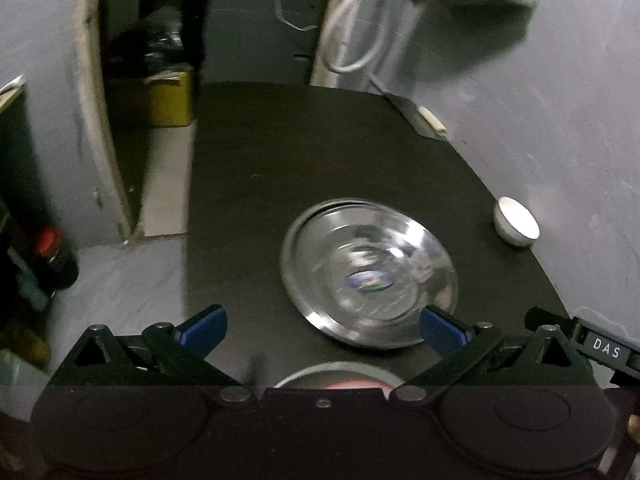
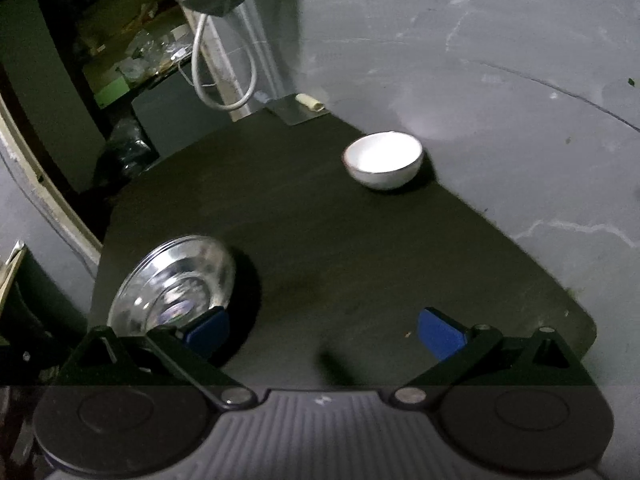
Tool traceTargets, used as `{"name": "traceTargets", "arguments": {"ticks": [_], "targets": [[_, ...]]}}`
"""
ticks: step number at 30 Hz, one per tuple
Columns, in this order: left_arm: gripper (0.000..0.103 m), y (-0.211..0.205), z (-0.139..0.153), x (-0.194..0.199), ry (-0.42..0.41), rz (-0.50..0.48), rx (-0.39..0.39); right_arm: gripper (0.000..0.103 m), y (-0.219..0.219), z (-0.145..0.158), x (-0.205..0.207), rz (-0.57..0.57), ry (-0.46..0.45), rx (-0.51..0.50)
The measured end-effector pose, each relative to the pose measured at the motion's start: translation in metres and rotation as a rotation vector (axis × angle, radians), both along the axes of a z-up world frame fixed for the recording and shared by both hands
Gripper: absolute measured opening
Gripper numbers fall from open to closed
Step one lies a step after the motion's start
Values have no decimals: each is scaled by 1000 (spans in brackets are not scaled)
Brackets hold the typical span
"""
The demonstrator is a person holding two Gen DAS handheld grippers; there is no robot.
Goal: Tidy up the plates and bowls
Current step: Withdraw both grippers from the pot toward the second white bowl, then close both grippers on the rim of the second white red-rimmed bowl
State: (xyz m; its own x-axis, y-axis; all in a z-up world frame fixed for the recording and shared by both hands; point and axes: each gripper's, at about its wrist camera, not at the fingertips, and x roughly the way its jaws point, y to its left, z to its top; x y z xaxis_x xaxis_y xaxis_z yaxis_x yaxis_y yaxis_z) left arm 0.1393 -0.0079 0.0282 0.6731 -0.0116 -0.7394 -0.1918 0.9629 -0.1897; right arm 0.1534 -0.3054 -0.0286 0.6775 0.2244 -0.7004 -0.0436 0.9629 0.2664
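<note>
Both tools, the left tool (image 1: pixel 323 330) and the right tool (image 2: pixel 323 333), are wide open and hold nothing, the shiny plates (image 1: pixel 370 272) sit stacked on the dark desk (image 1: pixel 280 168), and the white bowl (image 2: pixel 383 159) waits alone near the wall.

My left gripper (image 1: pixel 323 330) fills the lower frame of its view, blue fingertips (image 1: pixel 204 329) spread wide with nothing between them. My right gripper (image 2: pixel 323 331) sits likewise low in its frame, fingertips (image 2: pixel 440 333) fully apart, gripping nothing.
</note>
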Motion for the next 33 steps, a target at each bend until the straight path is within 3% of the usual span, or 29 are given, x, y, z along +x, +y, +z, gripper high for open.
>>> {"name": "traceTargets", "arguments": {"ticks": [11, 21, 27, 33], "targets": [[102, -63, -7, 126, 26, -181, 65, 103, -43, -22, 71, -88, 39, 139], [102, -116, -14, 231, 24, -320, 53, 103, -57, -36, 119, -196, -35, 198], [102, -144, -30, 275, 38, -392, 43, 100, -64, -42, 142, -242, -65, 200], [102, -163, -42, 299, 68, -428, 26, 88, -62, -50, 156, -231, -56, 233]]}}
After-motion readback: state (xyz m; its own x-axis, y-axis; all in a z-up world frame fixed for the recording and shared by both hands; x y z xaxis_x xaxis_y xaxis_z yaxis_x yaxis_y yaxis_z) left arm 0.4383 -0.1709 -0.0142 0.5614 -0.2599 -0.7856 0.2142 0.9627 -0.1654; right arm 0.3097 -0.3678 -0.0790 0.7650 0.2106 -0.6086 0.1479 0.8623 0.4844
